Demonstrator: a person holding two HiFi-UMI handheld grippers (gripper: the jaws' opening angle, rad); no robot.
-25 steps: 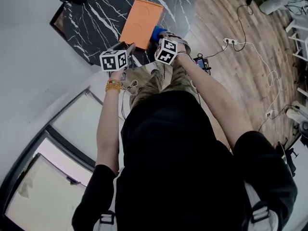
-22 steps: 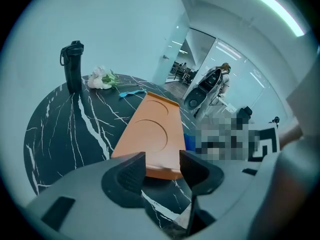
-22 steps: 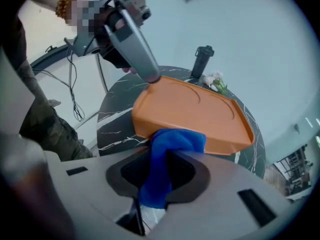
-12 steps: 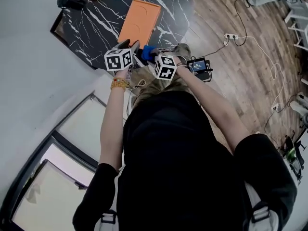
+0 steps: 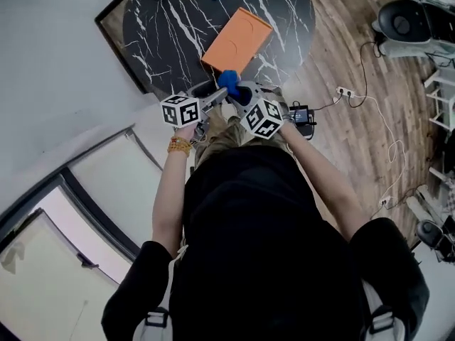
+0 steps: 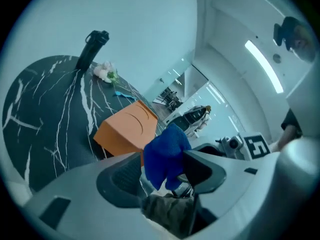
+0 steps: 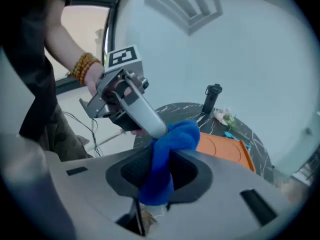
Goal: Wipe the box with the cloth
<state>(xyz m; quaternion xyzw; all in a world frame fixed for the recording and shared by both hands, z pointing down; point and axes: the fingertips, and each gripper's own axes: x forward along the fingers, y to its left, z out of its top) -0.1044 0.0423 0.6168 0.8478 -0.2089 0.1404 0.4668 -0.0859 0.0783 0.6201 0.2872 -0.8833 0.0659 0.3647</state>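
Our right tongs [image 7: 159, 173] are clamped on the blue cloth [image 5: 228, 82], holding it in the air by the near edge of the bench [image 5: 160, 30]. Our left tongs [image 6: 161, 170] stand wide, having just been opening, with the cloth's free end between them but not pinched. The orange box [image 5: 238, 41] lies on the bench just beyond, apart from the cloth.

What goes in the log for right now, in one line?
right gripper: shut on cloth | left gripper: just been opening, cloth between jaws | box: on table, untouched
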